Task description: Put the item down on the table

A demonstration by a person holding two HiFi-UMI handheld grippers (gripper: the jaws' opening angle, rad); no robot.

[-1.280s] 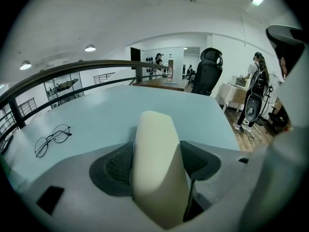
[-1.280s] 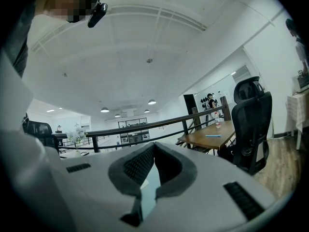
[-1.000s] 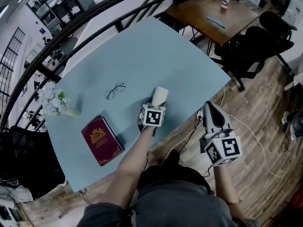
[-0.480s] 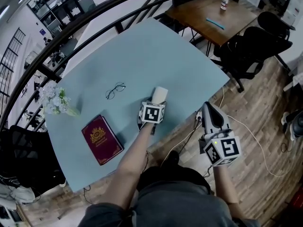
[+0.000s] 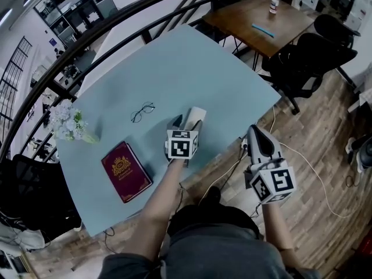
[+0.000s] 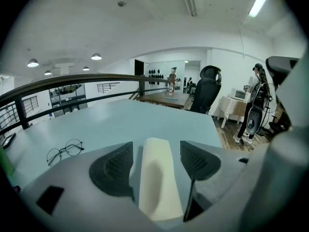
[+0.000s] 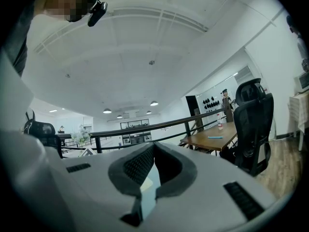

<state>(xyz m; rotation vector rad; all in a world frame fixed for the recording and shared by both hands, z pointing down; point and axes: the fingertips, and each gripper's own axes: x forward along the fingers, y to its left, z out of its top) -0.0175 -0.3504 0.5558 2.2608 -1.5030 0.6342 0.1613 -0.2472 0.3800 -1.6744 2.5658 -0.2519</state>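
Cream cylinder [image 6: 155, 178], perhaps a candle, between parted left gripper [image 6: 155, 153] fingers [image 6: 113, 170]; glasses [image 6: 65, 151] near.

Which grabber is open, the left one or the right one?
The left gripper: its jaws stand apart on either side of the cream roll lying on the table. The right gripper has its jaws together.

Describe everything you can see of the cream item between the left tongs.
The cream item is a smooth, matte, rounded oblong, unmarked, with a darker hollow or shadow along its top. It lies lengthwise on the light blue table, between the open tongs of the left gripper; neither pad visibly presses it.
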